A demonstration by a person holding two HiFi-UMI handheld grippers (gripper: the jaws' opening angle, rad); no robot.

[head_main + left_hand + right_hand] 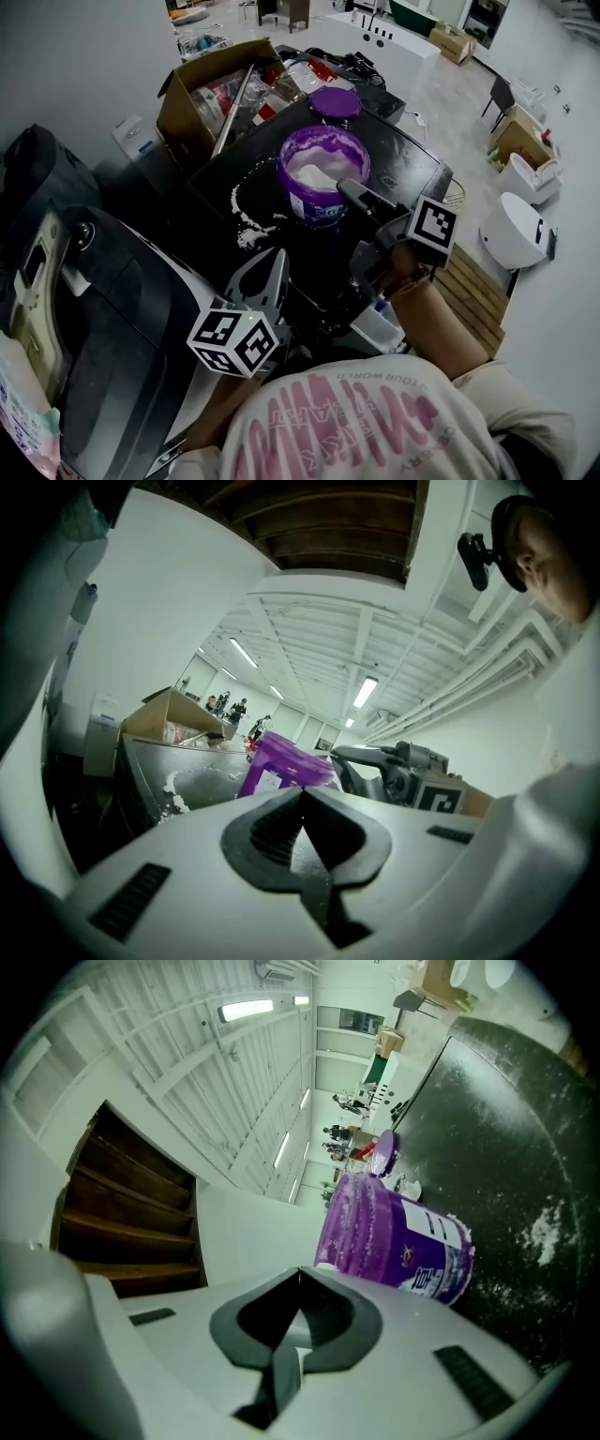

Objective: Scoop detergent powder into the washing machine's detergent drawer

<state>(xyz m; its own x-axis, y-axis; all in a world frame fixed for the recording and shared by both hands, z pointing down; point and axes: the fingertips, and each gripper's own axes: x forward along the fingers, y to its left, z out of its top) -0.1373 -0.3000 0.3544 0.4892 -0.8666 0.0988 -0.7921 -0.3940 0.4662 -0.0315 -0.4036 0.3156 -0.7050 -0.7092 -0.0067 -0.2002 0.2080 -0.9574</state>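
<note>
Well, my left gripper sits low with its fingers pressed together on nothing, wrist tipped upward. The open purple detergent tub stands ahead and to their right. Spilled powder dusts the washing machine top just ahead of them, so I judge any scoop must come out level and slow. My right gripper has its fingers shut too, with nothing I can make out between them. That arm reaches forward, tips just beside the tub's rim.
</note>
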